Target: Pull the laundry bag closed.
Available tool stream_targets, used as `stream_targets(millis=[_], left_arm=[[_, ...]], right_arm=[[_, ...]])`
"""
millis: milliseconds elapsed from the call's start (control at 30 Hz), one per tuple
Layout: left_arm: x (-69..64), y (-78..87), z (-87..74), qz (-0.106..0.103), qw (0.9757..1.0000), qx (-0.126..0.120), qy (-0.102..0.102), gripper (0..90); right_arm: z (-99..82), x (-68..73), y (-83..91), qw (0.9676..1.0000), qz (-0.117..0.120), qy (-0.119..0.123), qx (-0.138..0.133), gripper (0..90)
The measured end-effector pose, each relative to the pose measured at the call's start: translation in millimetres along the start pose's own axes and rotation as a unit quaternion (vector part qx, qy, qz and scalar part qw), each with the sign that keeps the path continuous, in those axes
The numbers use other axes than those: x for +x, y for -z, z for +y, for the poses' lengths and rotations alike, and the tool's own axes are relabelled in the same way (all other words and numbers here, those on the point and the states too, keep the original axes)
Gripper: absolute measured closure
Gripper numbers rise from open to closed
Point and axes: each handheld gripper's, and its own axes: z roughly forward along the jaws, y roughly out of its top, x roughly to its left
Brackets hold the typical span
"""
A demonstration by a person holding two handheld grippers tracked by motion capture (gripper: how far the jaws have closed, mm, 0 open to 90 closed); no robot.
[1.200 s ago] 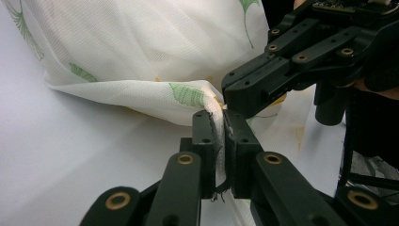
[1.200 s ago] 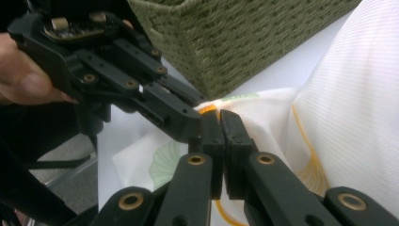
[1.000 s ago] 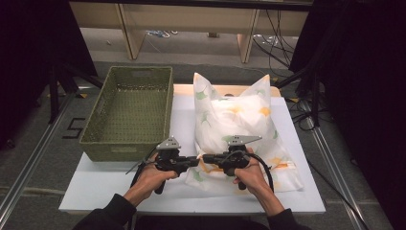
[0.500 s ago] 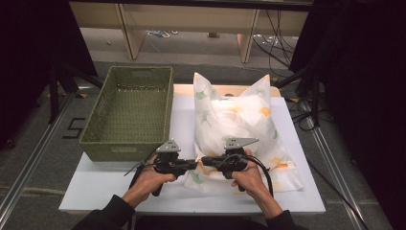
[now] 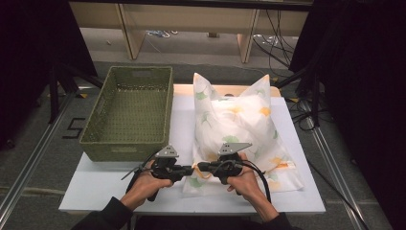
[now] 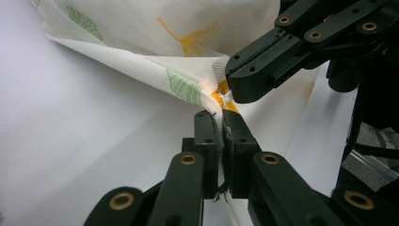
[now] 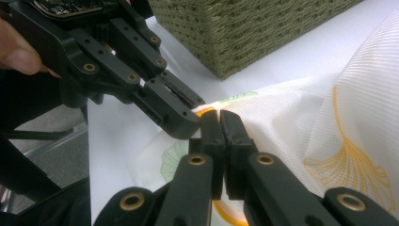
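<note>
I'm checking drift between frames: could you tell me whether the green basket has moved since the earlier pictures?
No. The green basket sits at the same spot on the white table, beside the pillow.

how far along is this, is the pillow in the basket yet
Not yet. Done: both grips are made, with the left hand-held gripper and right hand-held gripper shut on the near edge of the pillow's cover, tips almost touching. In hand: that pinched edge. The pillow lies on the table beside the green basket. Left, presumably: lifting it in.
</note>
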Motion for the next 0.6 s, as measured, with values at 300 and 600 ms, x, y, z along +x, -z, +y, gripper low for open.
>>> stream_targets(millis=[300, 600], left_arm=[[-4.1, 1.8, -1.4, 0.013, 0.9998, 0.005, -0.013, 85.9], [-6.2, 1.9, -0.8, 0.015, 0.9994, 0.005, -0.032, 86.1]], right_arm=[[-0.8, 3.1, 0.2, 0.9999, -0.007, 0.008, 0.006, 90.0], [-1.4, 3.4, -0.7, 1.0000, 0.000, 0.009, 0.003, 90.0]])
